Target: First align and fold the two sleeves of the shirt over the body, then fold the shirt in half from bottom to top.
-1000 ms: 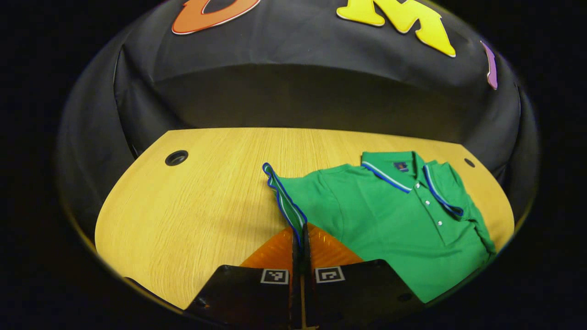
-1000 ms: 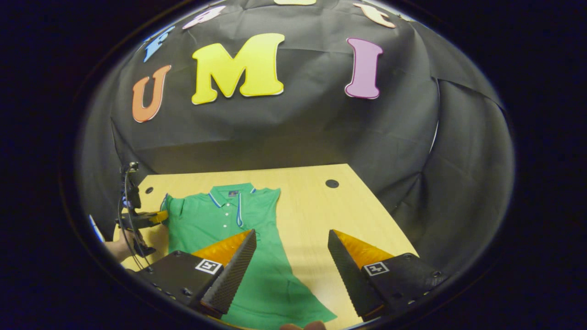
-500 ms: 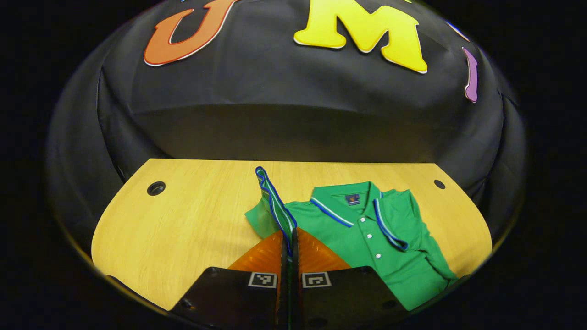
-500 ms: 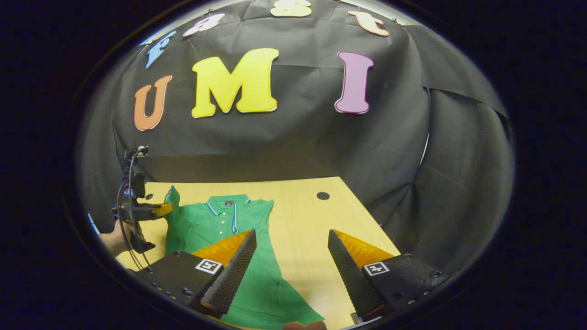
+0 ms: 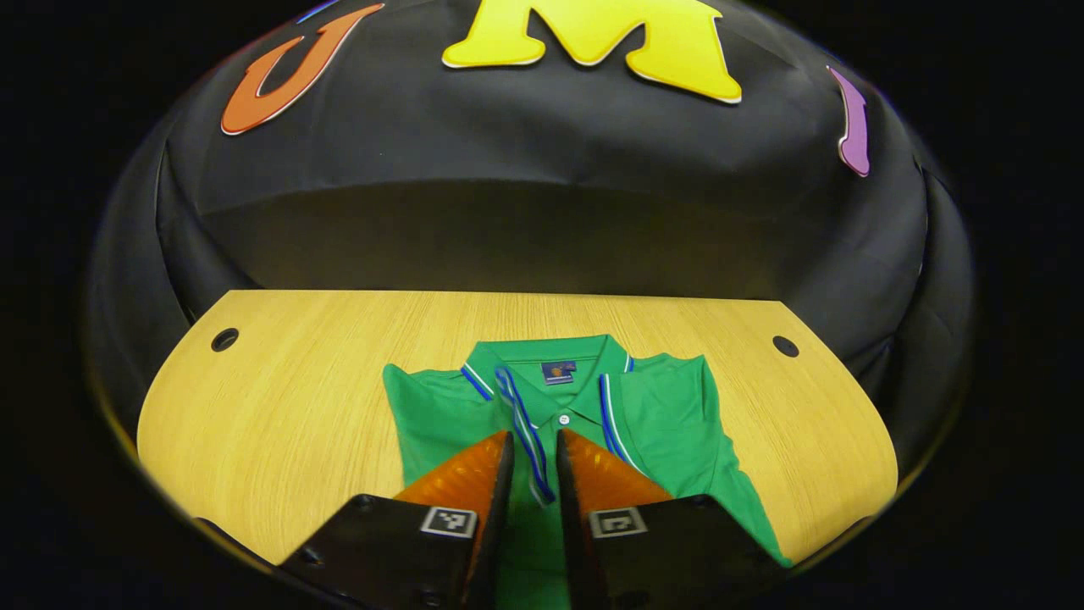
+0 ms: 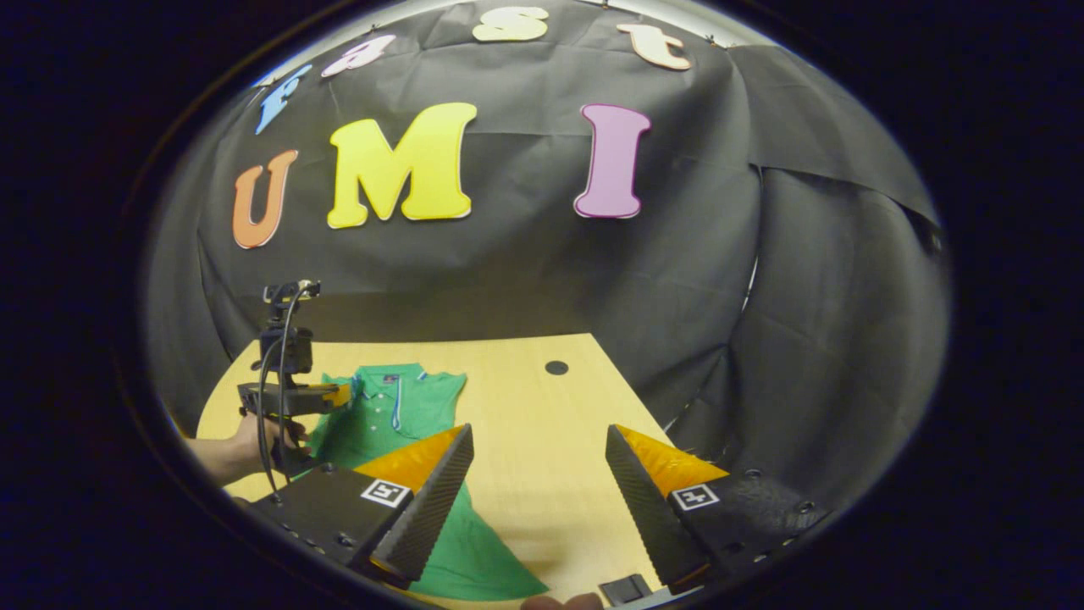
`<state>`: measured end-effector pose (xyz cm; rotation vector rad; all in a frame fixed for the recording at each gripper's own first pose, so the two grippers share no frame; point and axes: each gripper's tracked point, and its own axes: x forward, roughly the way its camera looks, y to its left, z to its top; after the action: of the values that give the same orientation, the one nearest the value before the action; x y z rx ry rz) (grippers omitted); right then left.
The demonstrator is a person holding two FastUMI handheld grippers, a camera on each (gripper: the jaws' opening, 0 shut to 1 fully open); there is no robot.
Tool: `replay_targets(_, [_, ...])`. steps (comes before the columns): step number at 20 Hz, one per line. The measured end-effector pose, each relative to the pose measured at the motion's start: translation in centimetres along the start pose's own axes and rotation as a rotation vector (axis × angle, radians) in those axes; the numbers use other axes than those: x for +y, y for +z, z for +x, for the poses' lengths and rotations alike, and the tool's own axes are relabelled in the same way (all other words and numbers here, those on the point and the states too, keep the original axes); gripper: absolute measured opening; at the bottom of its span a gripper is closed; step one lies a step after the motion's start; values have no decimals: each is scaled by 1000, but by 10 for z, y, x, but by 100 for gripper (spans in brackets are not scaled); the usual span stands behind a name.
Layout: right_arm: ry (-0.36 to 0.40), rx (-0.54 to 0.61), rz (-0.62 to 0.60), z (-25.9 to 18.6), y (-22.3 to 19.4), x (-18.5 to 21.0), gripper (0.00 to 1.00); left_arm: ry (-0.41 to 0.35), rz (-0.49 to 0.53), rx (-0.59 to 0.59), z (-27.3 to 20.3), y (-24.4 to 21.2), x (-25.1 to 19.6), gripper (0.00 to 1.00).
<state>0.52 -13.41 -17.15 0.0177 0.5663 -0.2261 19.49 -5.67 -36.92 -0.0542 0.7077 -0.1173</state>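
Our left gripper (image 5: 533, 453) hovers over the chest of the green shirt (image 5: 677, 424), just below the collar (image 5: 550, 373), with its fingers parted by a narrow gap; the striped cuff of the left sleeve (image 5: 525, 424) lies in that gap, and we cannot tell whether the fingers press on it or have let it go. Our right gripper (image 6: 533, 479) waits to the right of the shirt, above the bare wooden table (image 6: 525, 407), fingers spread wide and holding nothing. The shirt lies flat on the table, collar toward the booth's back wall. We judge the left sleeve folded across the body, with only its release left. On the right side of the collar no sleeve sticks out past the body, so that one looks already tucked in, though we would not swear to it. What remains, as we read it, is to check that the two sleeves line up, then take the bottom hem and fold it up to the collar; the hem is untouched.
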Motion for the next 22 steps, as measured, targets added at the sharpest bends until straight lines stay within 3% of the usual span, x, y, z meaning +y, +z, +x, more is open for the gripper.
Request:
replay_targets(4, [28,-14,-15,8,8,-1,96,39,13,-58,-18,15,-2,100])
replay_targets(9, [122,-49,-54,12,18,24,96,116,-26,-102,-85,29,26,100])
replay_targets(13, [212,-28,-118,15,2,46,95,171,-42,-122,-154,21,50,100])
replay_targets(18, [299,92,-189,13,-53,58,96,156,-11,-47,-229,-40,71,100])
replay_targets(22, [294,216,-234,7,-107,41,96,129,19,79,-270,-111,78,100])
